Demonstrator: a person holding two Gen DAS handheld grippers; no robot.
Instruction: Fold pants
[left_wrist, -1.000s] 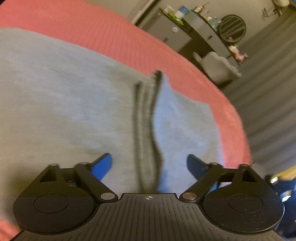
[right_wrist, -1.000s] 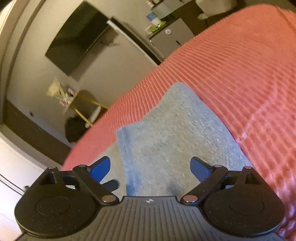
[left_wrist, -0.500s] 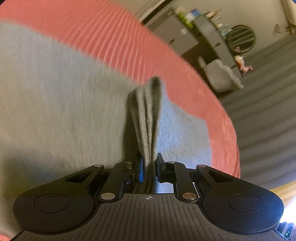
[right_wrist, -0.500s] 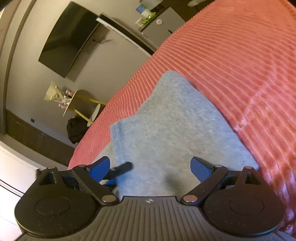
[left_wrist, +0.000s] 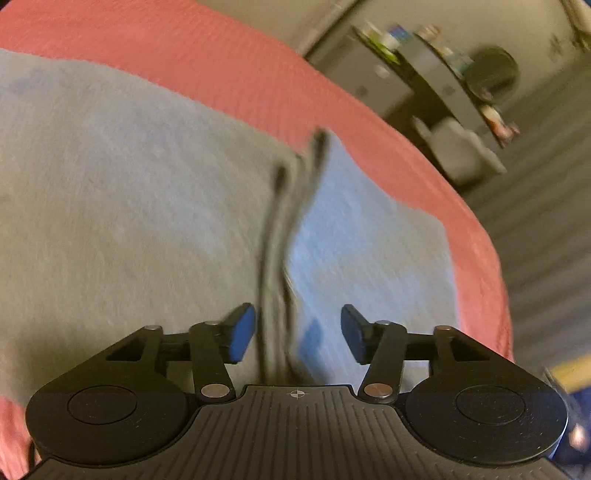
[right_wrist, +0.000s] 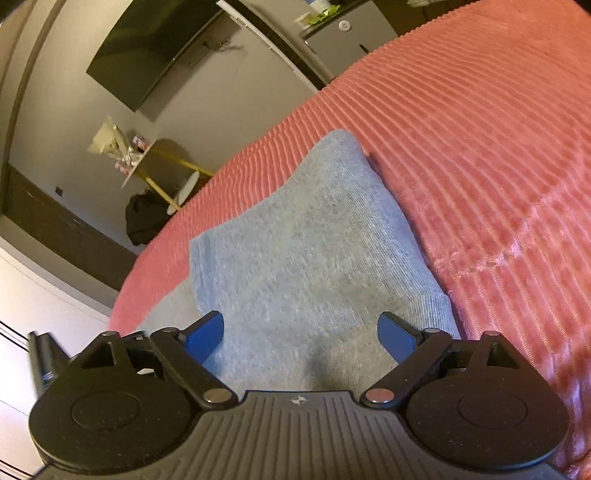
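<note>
Grey knit pants (left_wrist: 129, 206) are lying folded on the pink ribbed bedspread (right_wrist: 480, 155), and I am taking them as my landmark for everything else. My left gripper (left_wrist: 297, 328) is hanging over their raised stack of dark edges (left_wrist: 277, 258), which is running up between the blue pads. Its jaws have just been opening and are standing about half apart, with the edges between them but not pinched; I judge I am letting the fold settle rather than carrying it. My right gripper (right_wrist: 301, 336) is hovering over the other end of the pants, above a ribbed band (right_wrist: 417, 314). Its jaws have just been closing a little yet are standing wide, touching no cloth that I can see, probably readying to press or pinch that end.

The bedspread is showing on every side of the pants. Beyond the pants, across the bed, a dark screen (right_wrist: 147, 55) is hanging on the wall, with a small round table (right_wrist: 155, 162) below it. A grey cabinet (right_wrist: 347, 37) is standing further along that wall.
</note>
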